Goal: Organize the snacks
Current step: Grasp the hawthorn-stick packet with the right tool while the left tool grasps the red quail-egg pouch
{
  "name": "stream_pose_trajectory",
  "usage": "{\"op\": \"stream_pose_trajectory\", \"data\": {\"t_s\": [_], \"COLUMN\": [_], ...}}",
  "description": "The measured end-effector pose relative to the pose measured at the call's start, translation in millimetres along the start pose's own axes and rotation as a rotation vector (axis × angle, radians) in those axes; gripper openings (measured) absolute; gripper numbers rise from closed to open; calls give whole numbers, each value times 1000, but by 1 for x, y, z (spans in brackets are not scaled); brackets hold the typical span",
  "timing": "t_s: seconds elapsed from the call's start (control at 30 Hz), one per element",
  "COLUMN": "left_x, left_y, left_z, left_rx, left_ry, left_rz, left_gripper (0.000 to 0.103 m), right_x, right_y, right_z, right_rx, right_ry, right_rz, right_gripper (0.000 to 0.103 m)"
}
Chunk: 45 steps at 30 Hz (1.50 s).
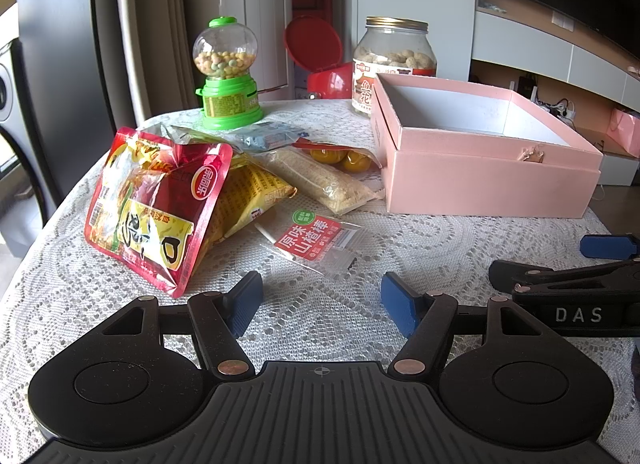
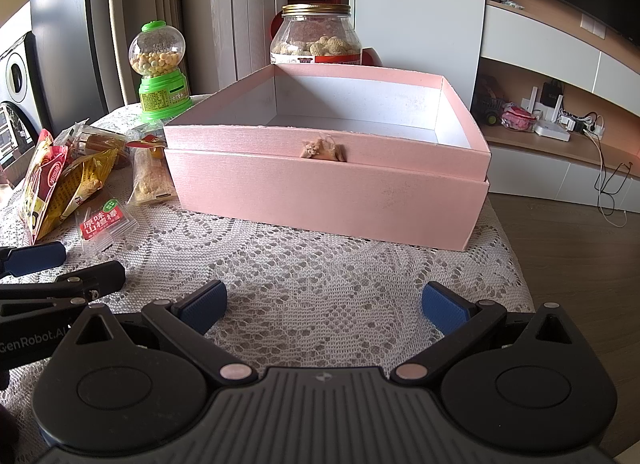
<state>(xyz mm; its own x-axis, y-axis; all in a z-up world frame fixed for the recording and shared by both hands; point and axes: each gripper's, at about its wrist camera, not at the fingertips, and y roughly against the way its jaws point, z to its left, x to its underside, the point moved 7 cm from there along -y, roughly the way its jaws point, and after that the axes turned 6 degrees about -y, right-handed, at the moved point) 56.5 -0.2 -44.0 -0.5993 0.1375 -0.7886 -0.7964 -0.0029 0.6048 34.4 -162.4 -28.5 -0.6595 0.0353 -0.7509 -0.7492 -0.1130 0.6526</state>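
Note:
An open pink box [image 1: 488, 180] [image 2: 320, 192] stands on the lace tablecloth, empty inside. Left of it lies a pile of snack packets: a red pouch [image 1: 160, 204] [image 2: 40, 180], a yellow bag [image 1: 252, 192] [image 2: 76, 184], a clear pack of crisp bars [image 1: 324, 180] [image 2: 150, 180], orange jellies [image 1: 344, 158] and a small hawthorn-stick packet [image 1: 316, 242] [image 2: 104, 224]. My left gripper [image 1: 322, 304] is open and empty, just short of the hawthorn packet. My right gripper [image 2: 324, 308] is open and empty, in front of the box.
A green candy dispenser [image 1: 228, 72] [image 2: 160, 72], a peanut jar [image 1: 394, 60] [image 2: 316, 36] and a red open-lidded container [image 1: 320, 60] stand at the table's back. The table edge [image 2: 516, 264] drops off right of the box. Each gripper shows in the other's view, the right one [image 1: 580, 276] and the left one [image 2: 44, 272].

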Motion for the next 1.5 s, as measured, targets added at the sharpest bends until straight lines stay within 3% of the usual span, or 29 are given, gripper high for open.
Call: {"op": "stream_pose_trajectory", "data": {"t_s": [0.4, 0.53, 0.67, 0.8, 0.97, 1.03, 1.13, 1.3, 1.4, 1.5], "left_x": [-1, -2, -3, -5, -21, -24, -27, -29, -30, -31], "left_y": [4, 14, 27, 28, 23, 9, -11, -30, -29, -12], "left_z": [2, 8, 38, 71, 94, 99, 110, 138, 146, 146], "left_rx": [18, 66, 90, 130, 105, 78, 33, 16, 33, 39], "left_ry": [21, 56, 145, 227, 149, 91, 45, 112, 139, 153], "left_rz": [-4, -9, -21, 6, -44, -15, -12, -22, -18, -40], "left_gripper": [71, 71, 70, 69, 69, 70, 76, 81, 77, 69], "right_x": [-2, -2, -6, -7, -17, -24, -37, -48, -45, -37], "right_y": [-2, -2, 0, -3, -13, -18, -18, -25, -33, -44], "right_z": [1, 1, -2, 2, 9, 21, 39, 86, 116, 139], "right_rx": [-6, -14, -65, -33, -39, -103, -175, -349, -374, -351], "right_ry": [0, 4, 22, 32, 70, 115, 149, 117, 167, 228], "right_rz": [1, 7, 103, 126, 202, 217, 163, 159, 158, 171], "right_gripper": [103, 103, 103, 103, 103, 98, 95, 92, 84, 61]}}
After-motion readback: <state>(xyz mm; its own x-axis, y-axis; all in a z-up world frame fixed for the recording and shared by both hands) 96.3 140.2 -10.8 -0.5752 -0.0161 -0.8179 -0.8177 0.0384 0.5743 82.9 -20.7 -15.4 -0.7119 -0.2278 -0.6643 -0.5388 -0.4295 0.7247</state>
